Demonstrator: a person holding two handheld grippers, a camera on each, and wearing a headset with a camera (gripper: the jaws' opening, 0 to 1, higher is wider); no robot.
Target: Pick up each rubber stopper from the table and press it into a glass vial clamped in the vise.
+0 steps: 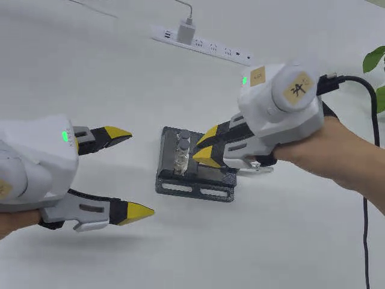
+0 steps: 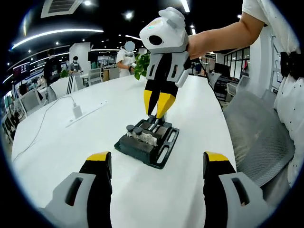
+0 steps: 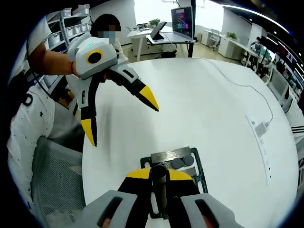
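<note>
Rubber stopper (image 3: 159,174) over the vise (image 1: 195,182)
My right gripper (image 1: 204,147) pinches it; pressed off-centre, I may skid it off the glass vial (image 1: 179,161). My left gripper (image 1: 139,173) hangs wide, empty.

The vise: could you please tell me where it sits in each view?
Head view: vise at centre, by the right gripper's tips.
Left gripper view: vise at centre, below that gripper.
Right gripper view: vise at bottom centre, partly behind its jaws.
Shared landmark: the white power strip beyond it.

The right claw (image 1: 194,152) hides part of the vise (image 1: 198,189) and its vials (image 1: 180,159).
</note>
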